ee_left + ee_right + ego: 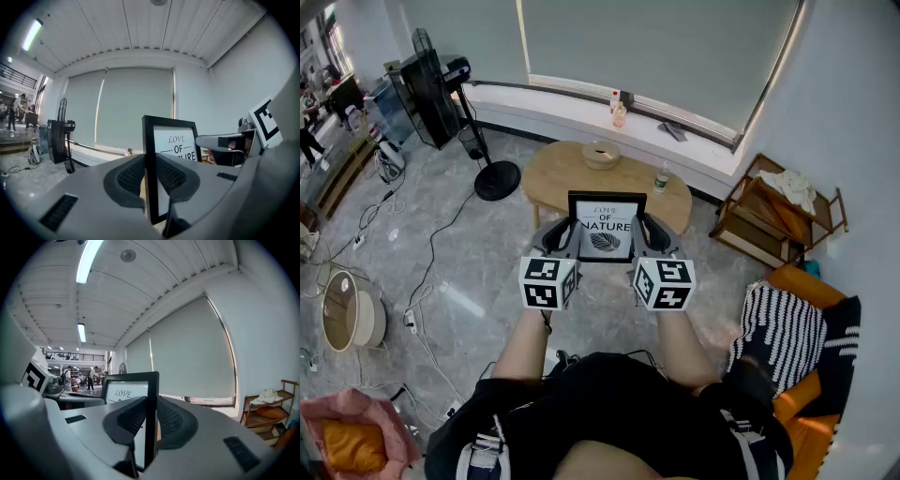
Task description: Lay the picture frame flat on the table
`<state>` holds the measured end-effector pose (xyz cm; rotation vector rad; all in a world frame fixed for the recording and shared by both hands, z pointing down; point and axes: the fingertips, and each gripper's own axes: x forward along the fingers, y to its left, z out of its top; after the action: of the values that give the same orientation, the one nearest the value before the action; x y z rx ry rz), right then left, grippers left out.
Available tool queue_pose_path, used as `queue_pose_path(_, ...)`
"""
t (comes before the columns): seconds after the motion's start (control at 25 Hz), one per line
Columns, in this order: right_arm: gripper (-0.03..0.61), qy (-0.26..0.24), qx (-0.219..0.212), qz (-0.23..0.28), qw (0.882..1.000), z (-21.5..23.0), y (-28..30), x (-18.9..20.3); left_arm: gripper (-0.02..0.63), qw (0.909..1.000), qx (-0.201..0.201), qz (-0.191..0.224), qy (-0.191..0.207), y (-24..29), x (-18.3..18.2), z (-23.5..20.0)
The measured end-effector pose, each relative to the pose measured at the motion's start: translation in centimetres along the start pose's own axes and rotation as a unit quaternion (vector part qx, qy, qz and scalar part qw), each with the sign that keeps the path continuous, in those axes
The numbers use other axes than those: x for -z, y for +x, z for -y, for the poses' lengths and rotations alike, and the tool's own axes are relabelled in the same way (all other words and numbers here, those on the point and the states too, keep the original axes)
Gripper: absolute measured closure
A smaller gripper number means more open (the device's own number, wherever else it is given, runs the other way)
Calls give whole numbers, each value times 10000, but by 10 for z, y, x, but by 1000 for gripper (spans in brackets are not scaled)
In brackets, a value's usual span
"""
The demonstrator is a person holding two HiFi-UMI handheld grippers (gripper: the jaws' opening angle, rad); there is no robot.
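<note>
A black picture frame (607,225) with a white print reading "LOVE OF NATURE" is held upright in the air, in front of a round wooden table (558,176). My left gripper (565,233) is shut on the frame's left edge (149,178). My right gripper (647,232) is shut on its right edge (151,423). In both gripper views the ribbed pads press the black border from either side. The frame's lower part is hidden behind the gripper bodies.
On the table stand a wooden bowl (601,155) and a small bottle (661,178). A floor fan (483,155) stands to the left, a wooden shelf rack (773,211) to the right. A striped cushion (783,328) lies on an orange seat. Cables trail over the floor at left.
</note>
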<state>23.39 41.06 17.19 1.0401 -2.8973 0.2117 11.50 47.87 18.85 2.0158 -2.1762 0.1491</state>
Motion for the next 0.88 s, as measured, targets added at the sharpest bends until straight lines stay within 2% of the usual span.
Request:
queue_pose_path(0.44,500,49,-59,65,9999,27,-23,-2,528,10000,11,-11,-26,3,0,35)
queue_pose_path(0.68,499,58,-101,63,9999,26,-24,-6,528,10000,-12,1,-35,1,-4,35)
queue_pose_path(0.88,499,8,-91,102,9999,7,-21,-7,528,10000,16,48,-12,-11,-5,21)
